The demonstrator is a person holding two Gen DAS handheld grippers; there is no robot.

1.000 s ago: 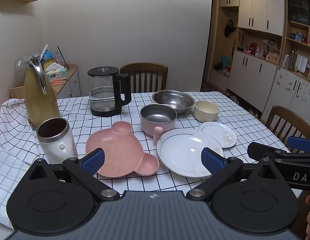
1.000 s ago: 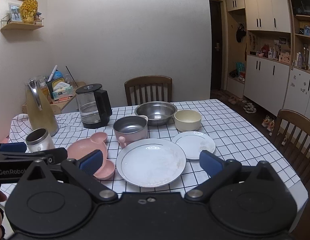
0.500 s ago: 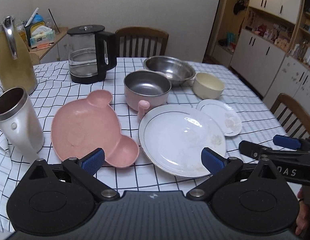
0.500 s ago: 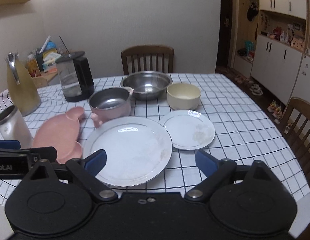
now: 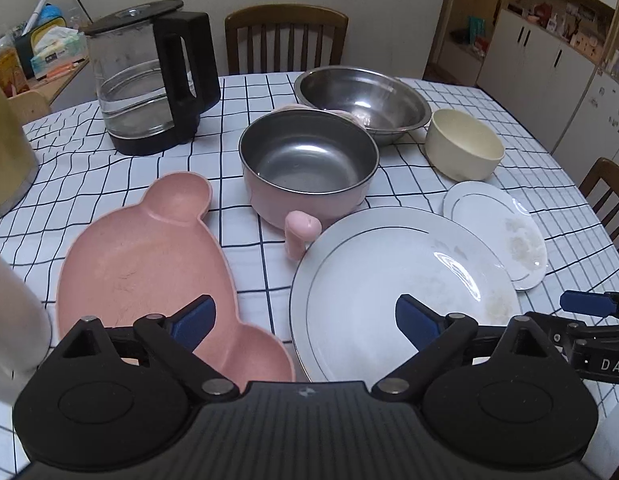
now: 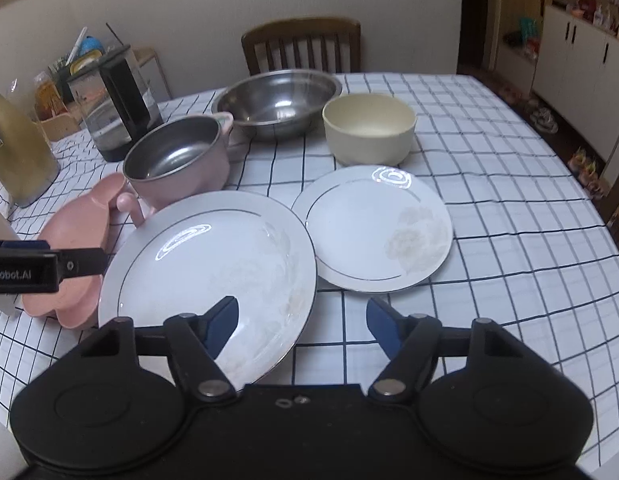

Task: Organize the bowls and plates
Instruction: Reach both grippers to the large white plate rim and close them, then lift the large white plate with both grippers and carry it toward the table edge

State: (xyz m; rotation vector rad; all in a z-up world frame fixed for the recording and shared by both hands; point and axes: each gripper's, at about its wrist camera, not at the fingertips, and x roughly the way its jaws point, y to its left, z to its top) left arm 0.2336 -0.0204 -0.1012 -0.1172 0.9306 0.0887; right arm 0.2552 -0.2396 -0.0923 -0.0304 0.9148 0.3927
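Both claws over the dishes, holding nothing

The left gripper (image 5: 305, 322) is wide but closing, above the big plate (image 5: 389, 280) and pink tray (image 5: 149, 264). The right gripper (image 6: 302, 320) is closing over the big plate's edge; small plate (image 6: 373, 232) beside.

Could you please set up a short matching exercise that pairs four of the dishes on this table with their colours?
Things:
1. small round bowl
2. wide basin
3. bear-shaped dish
4. large plate

Colours:
A. white with a thin dark ring
B. pink
C. cream
D. bare steel

Pairs: 1-C, 2-D, 3-B, 4-A
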